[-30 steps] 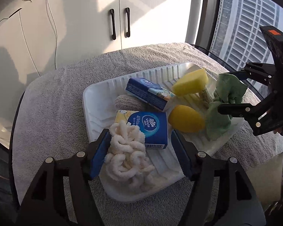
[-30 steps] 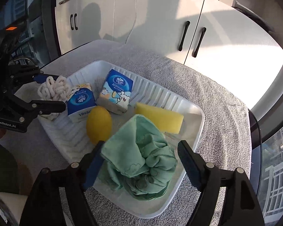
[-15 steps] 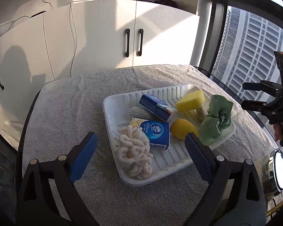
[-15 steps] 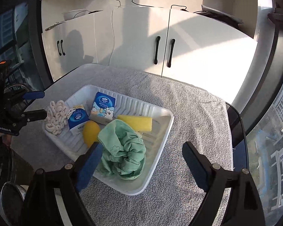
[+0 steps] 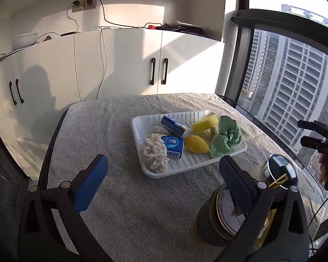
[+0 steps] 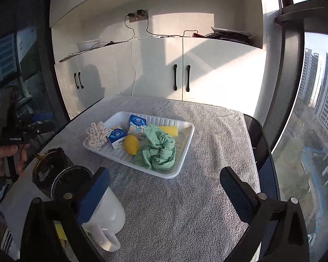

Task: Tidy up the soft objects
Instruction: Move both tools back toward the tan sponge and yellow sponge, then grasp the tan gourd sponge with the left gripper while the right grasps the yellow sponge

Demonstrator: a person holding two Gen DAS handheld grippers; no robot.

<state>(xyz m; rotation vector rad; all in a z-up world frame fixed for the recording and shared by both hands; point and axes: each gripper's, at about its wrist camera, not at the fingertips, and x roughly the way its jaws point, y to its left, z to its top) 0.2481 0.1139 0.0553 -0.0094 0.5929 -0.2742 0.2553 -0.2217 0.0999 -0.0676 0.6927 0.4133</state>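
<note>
A white ribbed tray (image 5: pixel 192 167) (image 6: pixel 185 152) sits on the grey towel-covered table. In it lie a cream knotted cloth (image 5: pixel 155 152) (image 6: pixel 96 135), two blue tissue packs (image 5: pixel 172 146) (image 6: pixel 137 124), a yellow lemon-shaped toy (image 5: pixel 196 144) (image 6: pixel 131 144), a yellow sponge (image 5: pixel 205 124) (image 6: pixel 169 130) and a crumpled green cloth (image 5: pixel 226 137) (image 6: pixel 158 150). My left gripper (image 5: pixel 164 182) is open and empty, well back from the tray. My right gripper (image 6: pixel 165 191) is open and empty, also back from the tray.
A dark jar with a glass lid (image 5: pixel 275 174) (image 6: pixel 48 166) and a white jug (image 6: pixel 105 216) stand at the table's near corner. White cabinets (image 5: pixel 120 65) stand behind the table. A window with a dark frame (image 5: pixel 240 65) runs along the right.
Both grippers have pulled back and up from the tray, so the tray looks smaller and farther. The cream cloth and the green cloth stay in the tray.
</note>
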